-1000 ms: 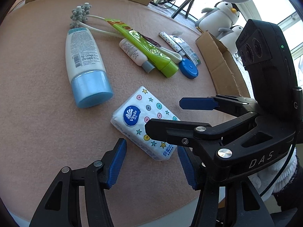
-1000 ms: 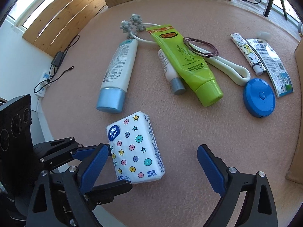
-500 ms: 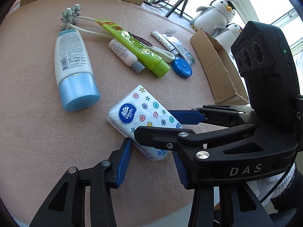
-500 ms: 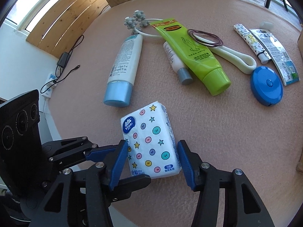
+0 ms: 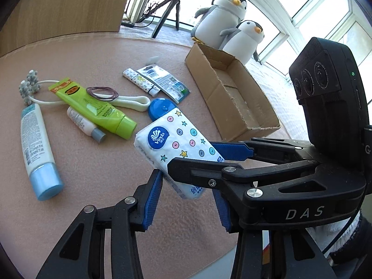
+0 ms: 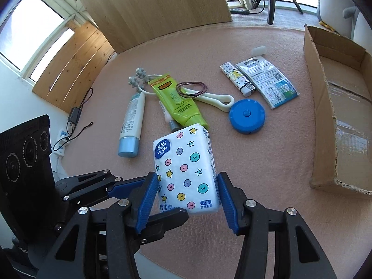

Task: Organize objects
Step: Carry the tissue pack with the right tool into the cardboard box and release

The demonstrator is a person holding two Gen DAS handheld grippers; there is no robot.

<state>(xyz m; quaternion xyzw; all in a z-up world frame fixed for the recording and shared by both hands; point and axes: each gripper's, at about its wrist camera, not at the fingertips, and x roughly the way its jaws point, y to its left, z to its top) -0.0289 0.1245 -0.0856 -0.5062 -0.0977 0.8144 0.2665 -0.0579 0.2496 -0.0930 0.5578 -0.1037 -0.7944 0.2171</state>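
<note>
- The right gripper (image 6: 188, 200) is clamped on the tissue pack (image 6: 184, 167), one blue pad pressed to each long side near its lower end; the pack looks lifted clear of the pink table mat (image 6: 267, 162), tilted with its Vinda logo end pointing away from the holder.
- The left gripper (image 5: 186, 200) sits just beside and under the same pack. Its pads stand apart, and as far as I can tell they are not squeezing it, though the right gripper's arm crosses in front and hides part of the gap.
- The step in hand, as I read it, is carrying the tissue pack to the cardboard box (image 6: 334, 116), which stands open and looks empty, with nothing from the table in it yet.
- Seen from the box, the pack hangs well to its left and nearer the table's front edge, with bare mat between them.
- Further left of the box lies the rest of the clutter: the blue tape measure (image 6: 247, 114) nearest, then the foil sachet (image 6: 269, 83) and lighter (image 6: 237, 79), the green tube (image 6: 177, 100) with brown hair ties (image 6: 191, 88) on it, and the white lotion tube (image 6: 131, 121) farthest out.
- The next move calls for swinging the pack rightward over the box's near wall, high enough to clear the torn rim, then lowering it flat before letting go.
- The soft pack could buckle or slip if the squeeze is uneven.
</note>
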